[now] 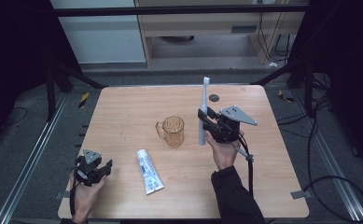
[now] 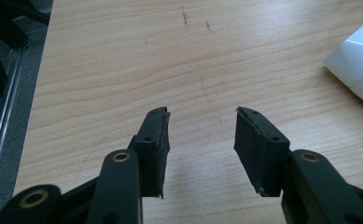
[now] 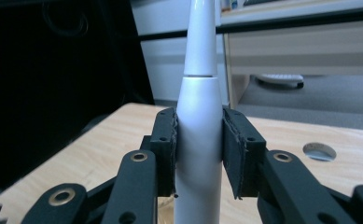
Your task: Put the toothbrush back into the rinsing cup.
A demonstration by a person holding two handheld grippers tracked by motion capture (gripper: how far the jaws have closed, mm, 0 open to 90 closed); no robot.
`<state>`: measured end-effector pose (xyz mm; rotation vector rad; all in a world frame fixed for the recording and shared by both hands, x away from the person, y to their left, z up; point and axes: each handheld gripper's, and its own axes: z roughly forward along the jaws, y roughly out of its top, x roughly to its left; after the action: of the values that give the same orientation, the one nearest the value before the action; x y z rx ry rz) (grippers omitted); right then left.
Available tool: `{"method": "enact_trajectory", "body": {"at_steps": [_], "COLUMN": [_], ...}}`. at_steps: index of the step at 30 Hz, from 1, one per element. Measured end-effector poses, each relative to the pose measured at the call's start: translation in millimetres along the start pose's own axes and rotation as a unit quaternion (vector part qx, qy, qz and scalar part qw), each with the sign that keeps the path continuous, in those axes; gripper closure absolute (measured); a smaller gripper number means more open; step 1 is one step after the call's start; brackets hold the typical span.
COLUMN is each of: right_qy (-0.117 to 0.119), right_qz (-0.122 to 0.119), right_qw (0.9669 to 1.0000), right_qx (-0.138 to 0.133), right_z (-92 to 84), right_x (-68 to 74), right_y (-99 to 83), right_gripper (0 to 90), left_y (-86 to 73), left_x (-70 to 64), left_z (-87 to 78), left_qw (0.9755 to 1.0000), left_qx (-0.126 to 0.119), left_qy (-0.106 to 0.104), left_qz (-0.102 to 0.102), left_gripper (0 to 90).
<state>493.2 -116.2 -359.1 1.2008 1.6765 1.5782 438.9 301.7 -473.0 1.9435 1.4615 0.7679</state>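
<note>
A white electric toothbrush point(image 1: 203, 112) stands upright in the air right of an amber glass mug point(image 1: 172, 130) at the table's middle. My right gripper point(image 1: 202, 117) is shut on its handle; in the right gripper view both pads press the toothbrush point(image 3: 198, 140) from either side. A white and blue toothpaste tube point(image 1: 149, 171) lies flat in front of the mug, and its white end point(image 2: 356, 63) shows at the right edge of the left gripper view. My left gripper point(image 1: 102, 169) rests low at the table's near left, open, with bare wood between its fingers point(image 2: 155, 144).
The wooden table point(image 1: 123, 112) has a small round hole point(image 1: 213, 97) at its far right. Metal rails and cables run along the floor on both sides. A pale cabinet stands beyond the far edge.
</note>
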Motion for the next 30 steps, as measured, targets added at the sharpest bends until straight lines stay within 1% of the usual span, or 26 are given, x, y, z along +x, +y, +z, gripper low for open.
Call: {"method": "enact_trajectory", "body": {"at_steps": [7,10,12,18,21,26,30], "right_qy": [-0.006,-0.009,-0.012,-0.009,-0.011,-0.013,-0.013], "right_qz": [0.014,0.018,0.017,0.016,0.016,0.02,0.022], "right_qw": [0.9995,0.9991,0.9988,0.9984,0.9982,0.9974,0.9972], "right_qx": [-0.027,-0.037,-0.043,-0.053,-0.057,-0.067,-0.07], "right_z": [8.9,12.6,15.7,26.6,31.6,38.5,44.1], "right_x": [2.1,3.5,4.6,8.8,10.5,11.3,11.2], "right_y": [0.9,2.1,2.8,6.7,8.8,11.4,12.2], "right_gripper": [67.2,67.2,67.2,67.2,67.2,67.2,67.1], "left_y": [0.0,-0.1,-0.1,-0.1,-0.2,-0.2,-0.2], "left_x": [0.5,0.4,0.6,1.3,1.5,1.8,1.6], "left_z": [-0.2,-0.4,-0.4,-0.9,-0.9,-1.1,-1.5], "left_qw": [1.0,1.0,1.0,1.0,1.0,0.9999,0.9999], "left_qx": [-0.002,-0.004,-0.005,-0.006,-0.007,-0.008,-0.011], "left_qy": [0.002,0.003,0.003,0.004,0.004,0.006,0.007], "left_qz": [-0.001,-0.002,-0.003,-0.003,-0.003,-0.002,-0.004], "left_gripper": [52.8,52.4,52.4,52.1,51.9,51.6,51.5]}}
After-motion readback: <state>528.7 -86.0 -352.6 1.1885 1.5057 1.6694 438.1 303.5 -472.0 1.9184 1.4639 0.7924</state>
